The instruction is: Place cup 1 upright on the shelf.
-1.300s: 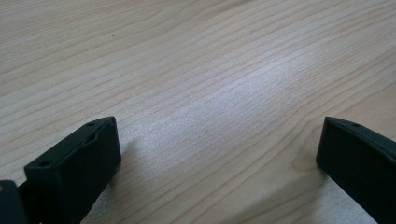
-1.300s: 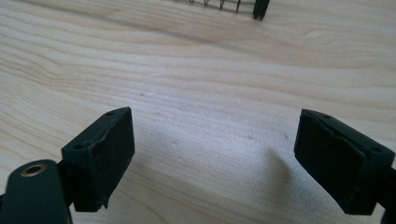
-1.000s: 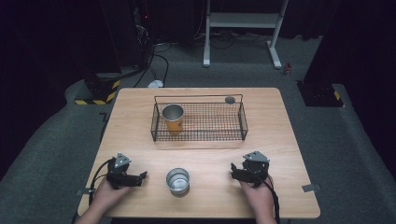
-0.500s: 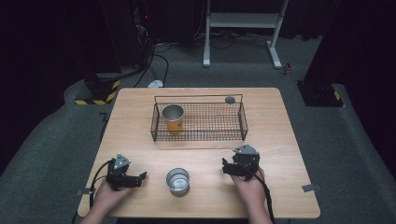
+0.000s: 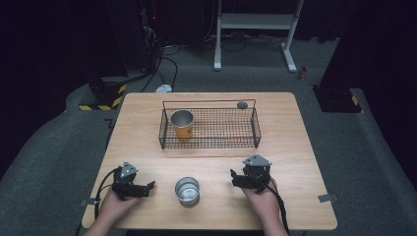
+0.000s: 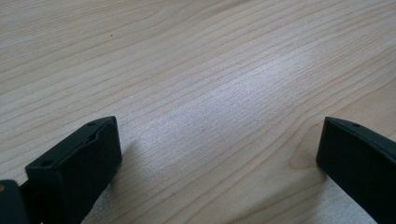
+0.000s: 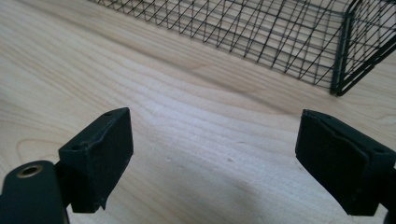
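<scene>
The worktop [image 5: 295, 128] is pale wood laminate with a fine straight grain and a soft sheen, squared off with rounded corners.

At its near left, the left hand-held gripper [image 5: 149, 187] lies low on the wood in a person's hand, a black blocky body with a grey three-cornered plate on top and a cable looping behind. Its jaws point right toward the cup [image 5: 187, 190]. In the left gripper view [image 6: 219, 154] the two matt black jaws stand wide apart with bare wood between them; they have just closed a little and opened again, with nothing in the gap.

The cup stands upright near the front edge, between the two grippers and apart from both. It is a short round steel tumbler, shiny, with a thin bright rim and a grey interior.

Behind it, mid-worktop, sits a rectangular basket [image 5: 255, 130] of thin black wire mesh with low walls. A taller metal cup with an orange band [image 5: 182, 124] stands upright in its left end. A small dark round disc [image 5: 242, 104] lies by the basket's far right corner.

At the near right, the right hand-held gripper [image 5: 233, 177] points left toward the cup. Seen in the right gripper view [image 7: 212, 149], its jaws are spread wide over bare wood, with the basket's corner beyond them.
</scene>
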Available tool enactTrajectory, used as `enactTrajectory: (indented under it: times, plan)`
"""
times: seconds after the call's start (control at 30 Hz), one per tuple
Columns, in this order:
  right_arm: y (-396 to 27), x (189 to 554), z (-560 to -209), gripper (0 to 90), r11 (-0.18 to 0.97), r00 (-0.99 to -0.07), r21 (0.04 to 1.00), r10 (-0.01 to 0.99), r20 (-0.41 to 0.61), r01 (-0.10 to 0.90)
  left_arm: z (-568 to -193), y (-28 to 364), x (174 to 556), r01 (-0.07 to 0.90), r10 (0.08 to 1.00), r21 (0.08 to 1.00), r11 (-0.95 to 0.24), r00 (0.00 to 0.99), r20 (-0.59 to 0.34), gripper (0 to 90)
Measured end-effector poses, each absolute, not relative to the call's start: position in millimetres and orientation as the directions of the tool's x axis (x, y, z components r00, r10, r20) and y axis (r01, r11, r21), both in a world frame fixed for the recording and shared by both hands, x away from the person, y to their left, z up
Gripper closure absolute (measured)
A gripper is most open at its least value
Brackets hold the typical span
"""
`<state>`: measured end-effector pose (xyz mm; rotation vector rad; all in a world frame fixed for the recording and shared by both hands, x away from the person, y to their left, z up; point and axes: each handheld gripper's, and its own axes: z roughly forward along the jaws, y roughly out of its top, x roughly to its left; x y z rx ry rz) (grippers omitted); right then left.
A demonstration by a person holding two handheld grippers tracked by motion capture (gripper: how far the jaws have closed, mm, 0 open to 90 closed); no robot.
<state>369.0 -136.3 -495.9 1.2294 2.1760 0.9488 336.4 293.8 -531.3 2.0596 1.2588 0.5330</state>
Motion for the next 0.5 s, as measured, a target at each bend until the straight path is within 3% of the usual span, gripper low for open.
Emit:
enactTrajectory:
  times: [0.5]
  plan:
    - [-129.8,353.1,-482.3,12.3,0.348,-0.519,0.789,0.854,-0.043,0.507,-531.2,294.3,336.7,0.629,0.896,0.711,-0.314,0.445,0.002,0.2]
